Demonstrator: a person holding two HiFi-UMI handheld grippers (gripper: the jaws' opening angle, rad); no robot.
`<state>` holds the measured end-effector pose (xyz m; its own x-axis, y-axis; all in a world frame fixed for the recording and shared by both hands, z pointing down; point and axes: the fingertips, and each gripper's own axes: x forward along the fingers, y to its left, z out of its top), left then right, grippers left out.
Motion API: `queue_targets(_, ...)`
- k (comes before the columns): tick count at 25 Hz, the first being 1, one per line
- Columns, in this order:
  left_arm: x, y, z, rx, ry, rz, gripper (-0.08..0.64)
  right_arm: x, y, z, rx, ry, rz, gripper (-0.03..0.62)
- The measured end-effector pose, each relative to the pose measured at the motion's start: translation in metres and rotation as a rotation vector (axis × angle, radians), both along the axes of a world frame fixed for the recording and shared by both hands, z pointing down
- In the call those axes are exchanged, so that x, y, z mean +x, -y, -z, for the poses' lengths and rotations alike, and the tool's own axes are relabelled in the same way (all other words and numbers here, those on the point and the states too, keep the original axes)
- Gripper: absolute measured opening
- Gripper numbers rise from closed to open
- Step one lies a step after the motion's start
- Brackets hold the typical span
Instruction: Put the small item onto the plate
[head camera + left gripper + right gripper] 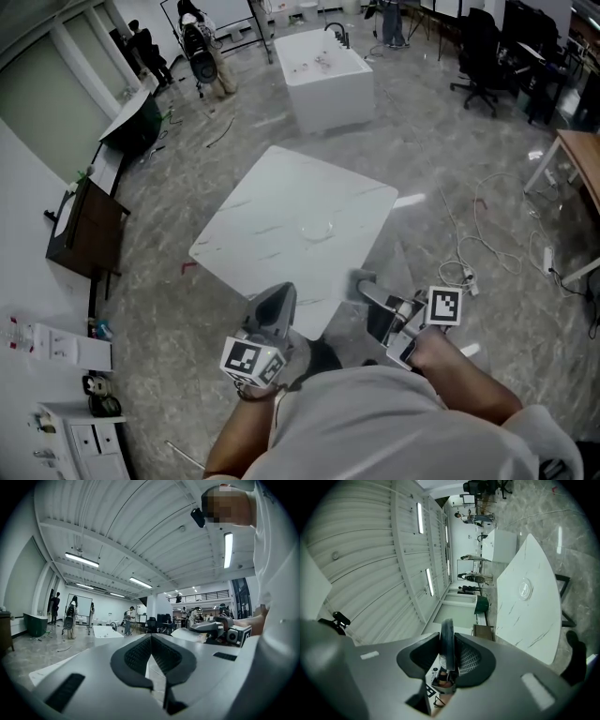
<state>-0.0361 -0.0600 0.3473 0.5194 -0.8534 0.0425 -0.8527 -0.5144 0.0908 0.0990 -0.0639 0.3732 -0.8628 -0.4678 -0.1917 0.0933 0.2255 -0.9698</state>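
A clear glass plate lies near the middle of the white marble table; in the right gripper view the plate shows on the same table. My right gripper hovers off the table's near corner, tipped sideways, shut on a small flat dark disc that stands on edge between its pads. My left gripper is by the table's near edge, its jaws shut together with nothing between them. From the left gripper view the right gripper shows to the right.
A white block with a tap stands beyond the table. A dark wooden cabinet is at the left, cables trail on the floor at the right, and office chairs and people are far back.
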Motion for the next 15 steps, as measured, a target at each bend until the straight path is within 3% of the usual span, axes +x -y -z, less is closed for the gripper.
queue_targets(8, -0.011, 0.076, -0.016, -0.012, -0.03, -0.049, 0.006, -0.013, 0.057, -0.009, -0.027, -0.025, -0.042, 0.097)
queue_targets(15, -0.043, 0.151, -0.033, -0.027, 0.001, -0.08, 0.006, -0.05, 0.13, -0.033, -0.071, -0.063, -0.084, 0.097)
